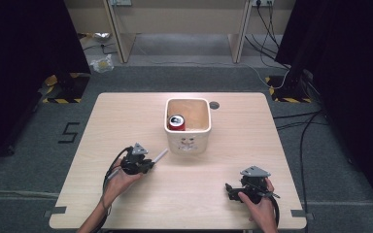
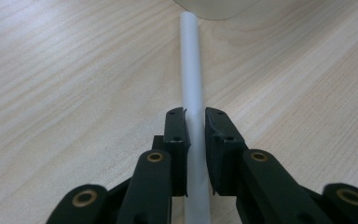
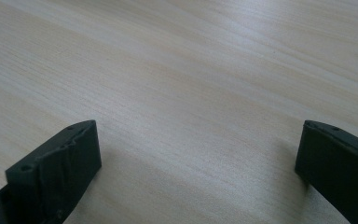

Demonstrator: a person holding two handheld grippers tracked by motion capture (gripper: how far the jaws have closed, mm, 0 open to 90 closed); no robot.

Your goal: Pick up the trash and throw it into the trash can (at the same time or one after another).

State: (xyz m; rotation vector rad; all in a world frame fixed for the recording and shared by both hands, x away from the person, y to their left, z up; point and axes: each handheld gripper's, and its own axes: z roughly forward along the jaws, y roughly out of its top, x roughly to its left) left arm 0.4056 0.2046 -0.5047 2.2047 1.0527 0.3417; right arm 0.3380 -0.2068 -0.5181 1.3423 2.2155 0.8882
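Writing: a black "5" (image 1: 70, 132) is marked on the floor, left of the table (image 1: 126, 111).
Left gripper (image 2: 195, 122): your jaws squeeze the white tube (image 2: 189, 60).
White tube: it points at the white tub (image 1: 188, 141), just beside it.
Right gripper (image 3: 198, 154): your jaws stand wide apart, holding nothing, right of the tub.

From my remote station, the thin white plastic tube (image 2: 189, 70) passes between the black left gripper (image 2: 195, 116) pads, so its clamped stretch is covered; its near end runs off the bottom edge of the left gripper view. At that view's top edge I see a cut-off corner of the cream square plastic bin (image 2: 212, 8). In the high view, the bin wall (image 1: 188, 141) hides the lower body of the red drink can (image 1: 176, 122), and the marking on the bin's front is too small to read.
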